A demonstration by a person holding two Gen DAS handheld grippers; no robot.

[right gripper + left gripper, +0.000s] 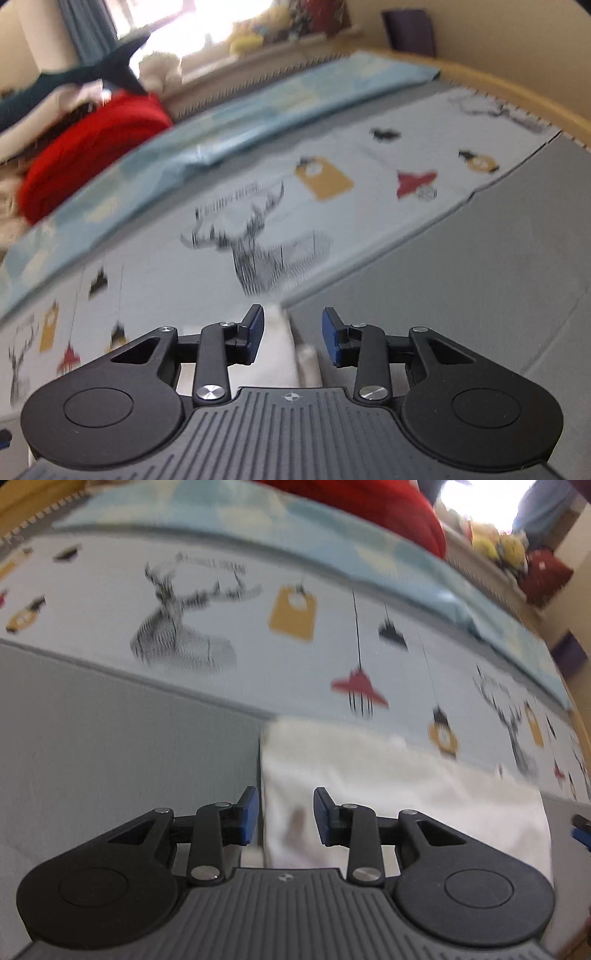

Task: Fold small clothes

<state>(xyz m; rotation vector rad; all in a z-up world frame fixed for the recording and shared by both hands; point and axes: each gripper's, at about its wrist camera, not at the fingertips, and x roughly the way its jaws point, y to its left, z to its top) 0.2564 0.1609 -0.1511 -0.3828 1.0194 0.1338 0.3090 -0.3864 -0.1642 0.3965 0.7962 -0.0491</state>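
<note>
Hovering low over the white garment [369, 794] on the bed [110, 738], we keep left gripper [285, 816] and right gripper [293, 338] jaws apart, probably to take its near corners.

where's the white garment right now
In the left wrist view the white garment lies lower centre-right, across the grey mat's edge, just below the deer-print sheet, ahead of the left gripper.

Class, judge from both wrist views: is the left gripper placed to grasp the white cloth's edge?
Probably yes. The left gripper is open, the white cloth's left edge lies between its fingers, and nothing blocks it.
</note>
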